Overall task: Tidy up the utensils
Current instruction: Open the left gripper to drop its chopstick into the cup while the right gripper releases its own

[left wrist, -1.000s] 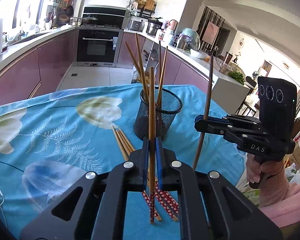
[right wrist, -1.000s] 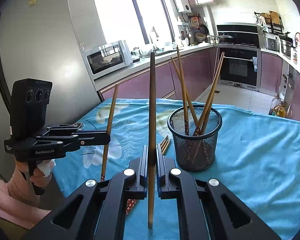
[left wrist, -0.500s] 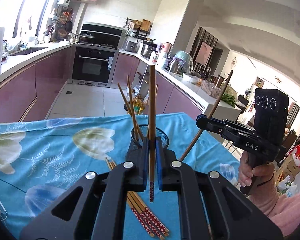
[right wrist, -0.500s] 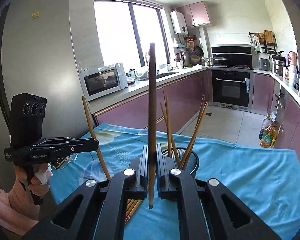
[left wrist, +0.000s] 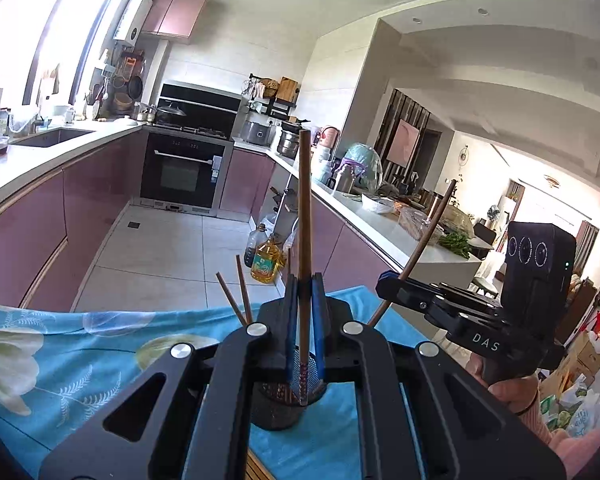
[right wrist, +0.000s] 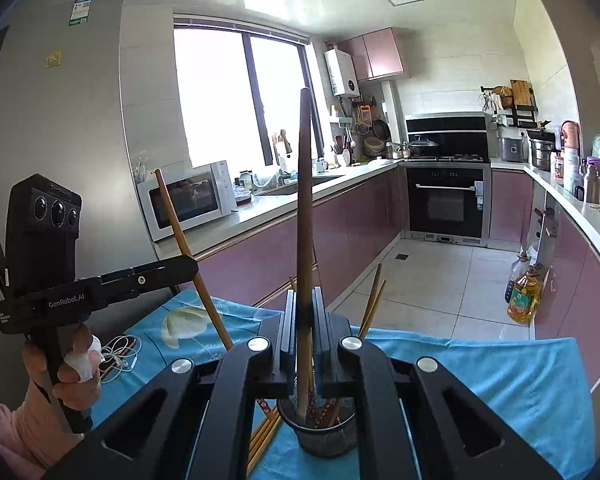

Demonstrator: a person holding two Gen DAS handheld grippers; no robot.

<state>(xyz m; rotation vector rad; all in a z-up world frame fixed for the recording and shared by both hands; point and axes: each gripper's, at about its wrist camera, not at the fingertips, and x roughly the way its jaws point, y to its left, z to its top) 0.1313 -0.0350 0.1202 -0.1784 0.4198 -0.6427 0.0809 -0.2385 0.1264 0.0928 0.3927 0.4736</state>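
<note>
In the left wrist view my left gripper [left wrist: 304, 308] is shut on an upright wooden chopstick [left wrist: 304, 220]. Its red patterned end hangs just above the black mesh cup [left wrist: 277, 412], which holds several chopsticks [left wrist: 239, 292]. To the right, my right gripper [left wrist: 384, 284] grips a darker, slanted chopstick [left wrist: 424, 244]. In the right wrist view my right gripper [right wrist: 304, 312] is shut on that dark chopstick [right wrist: 304, 200], whose lower end hangs over the mesh cup [right wrist: 324, 436]. My left gripper [right wrist: 191, 266] holds its chopstick [right wrist: 179, 240] at the left. Loose chopsticks [right wrist: 263, 436] lie beside the cup.
A blue flowered tablecloth [right wrist: 500, 380] covers the table, whose far edge lies just beyond the cup. White earphones [right wrist: 119, 356] lie on the cloth at the left. Oil bottles [right wrist: 522, 292] stand on the kitchen floor beyond. A hand [right wrist: 75, 364] holds the left gripper's handle.
Both grippers have risen with their chopsticks and tilted up. The mesh cup has dropped from mid-view to beneath the fingers. The chopsticks' lower ends now hang over the cup.
</note>
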